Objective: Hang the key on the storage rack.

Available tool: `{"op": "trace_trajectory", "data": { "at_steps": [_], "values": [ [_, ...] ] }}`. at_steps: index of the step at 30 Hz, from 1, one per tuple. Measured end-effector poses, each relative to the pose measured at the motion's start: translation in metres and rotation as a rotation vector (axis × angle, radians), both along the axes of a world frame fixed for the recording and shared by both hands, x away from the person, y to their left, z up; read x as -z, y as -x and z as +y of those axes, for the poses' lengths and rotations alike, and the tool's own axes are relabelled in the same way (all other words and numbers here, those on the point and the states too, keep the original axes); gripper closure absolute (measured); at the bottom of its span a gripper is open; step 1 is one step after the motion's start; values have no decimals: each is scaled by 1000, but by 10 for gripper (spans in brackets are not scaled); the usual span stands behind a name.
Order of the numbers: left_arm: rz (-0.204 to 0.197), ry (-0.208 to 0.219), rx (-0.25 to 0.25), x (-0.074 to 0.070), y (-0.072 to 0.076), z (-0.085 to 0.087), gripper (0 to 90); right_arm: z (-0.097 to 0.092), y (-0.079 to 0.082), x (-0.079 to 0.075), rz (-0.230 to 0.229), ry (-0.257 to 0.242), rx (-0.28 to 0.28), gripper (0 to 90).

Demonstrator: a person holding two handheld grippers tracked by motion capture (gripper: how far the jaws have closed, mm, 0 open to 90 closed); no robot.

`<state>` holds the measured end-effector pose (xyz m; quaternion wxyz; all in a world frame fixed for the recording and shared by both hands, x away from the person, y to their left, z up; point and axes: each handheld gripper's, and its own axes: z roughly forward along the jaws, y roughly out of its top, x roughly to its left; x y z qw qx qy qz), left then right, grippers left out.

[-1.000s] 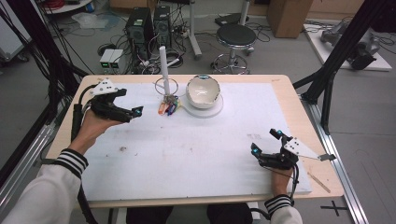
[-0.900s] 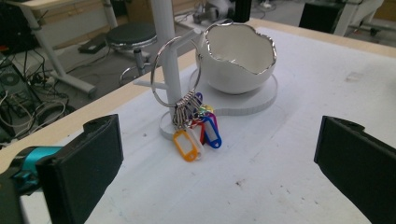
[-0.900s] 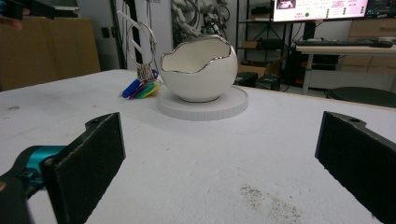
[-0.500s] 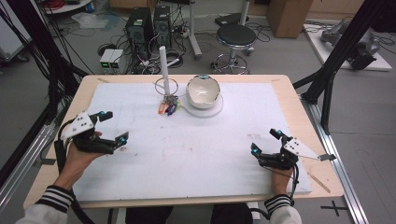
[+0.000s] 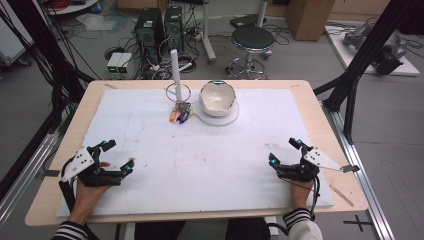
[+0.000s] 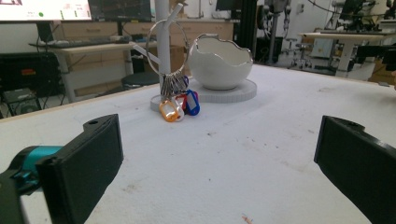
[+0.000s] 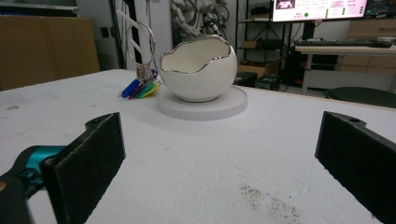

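With both the left gripper [image 5: 119, 156] and right gripper [image 5: 283, 151] spread empty at 7 and 5 o'clock, the keys [image 5: 180, 114] at 12, hung on the stand [image 5: 175, 70], could be knocked into the bowl [image 5: 217, 98] just beside them by a careless reach.

A white sheet [image 5: 200, 165] covers most of the wooden tabletop [image 5: 59, 150], and a patch of dark specks [image 7: 268, 201] soils it. On the floor beyond the far edge stand a black round stool [image 5: 253, 37], two dark computer towers [image 5: 156, 25] among loose cables, and a cardboard box [image 5: 305, 12]. Black frame struts [image 5: 372, 50] rise at the right. A lit monitor [image 7: 317, 9] hangs above a keyboard [image 7: 336, 43].
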<state>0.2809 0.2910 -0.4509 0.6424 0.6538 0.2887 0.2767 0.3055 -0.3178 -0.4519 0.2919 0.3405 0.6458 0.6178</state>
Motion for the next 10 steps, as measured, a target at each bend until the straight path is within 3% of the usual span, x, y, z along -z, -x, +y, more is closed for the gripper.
{"op": "trace_trajectory", "data": {
  "at_steps": [4, 10],
  "values": [
    [-43, -10, -12, 2, 4, -1, 17, 0, 0, 0, -1, 0, 0, 10],
    [-25, -9, -46, 2, 4, -2, 17, 0, 0, 0, 3, -3, -3, 10]
  ]
}}
